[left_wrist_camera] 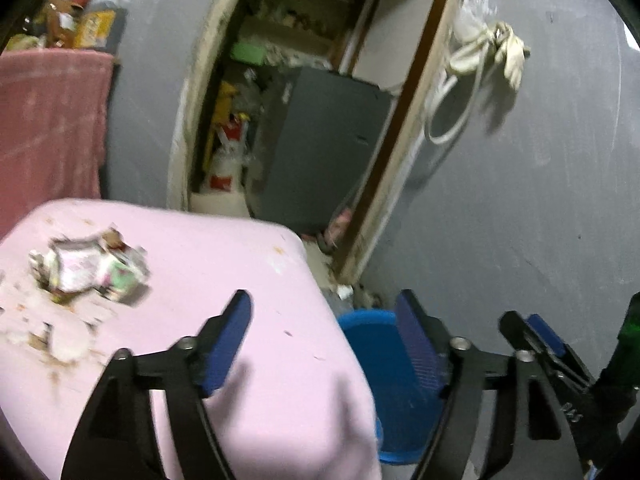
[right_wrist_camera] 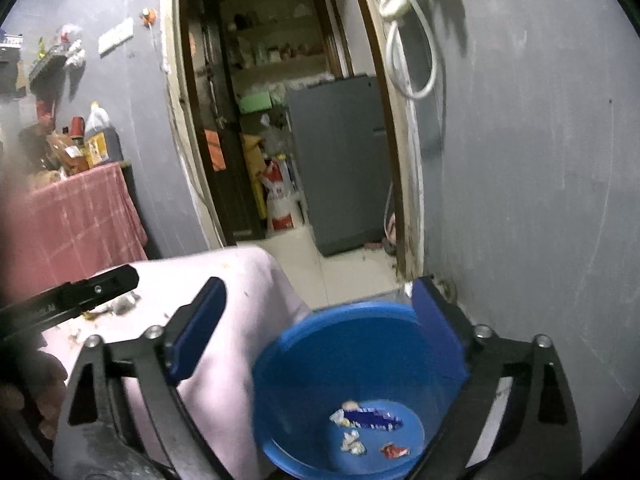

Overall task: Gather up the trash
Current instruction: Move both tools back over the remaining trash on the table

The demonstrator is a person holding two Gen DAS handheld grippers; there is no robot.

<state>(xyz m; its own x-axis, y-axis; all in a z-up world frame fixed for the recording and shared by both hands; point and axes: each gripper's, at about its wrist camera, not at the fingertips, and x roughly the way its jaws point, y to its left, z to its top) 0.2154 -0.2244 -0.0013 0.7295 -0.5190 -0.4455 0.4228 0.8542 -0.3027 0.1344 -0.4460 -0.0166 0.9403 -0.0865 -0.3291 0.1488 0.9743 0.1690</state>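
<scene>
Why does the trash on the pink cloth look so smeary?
Left wrist view: motion blur smears the crumpled wrappers on the pink cloth; the lens bends the doorframe. Right wrist view: sharper, with the wrappers in the blue bucket clear, though a blurry patch covers the left edge.

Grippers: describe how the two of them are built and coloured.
Both match: the left gripper and right gripper each have black angular frames with triangular cut-outs, silver bolts at the pivots, and two fingers faced with blue pads.
</scene>
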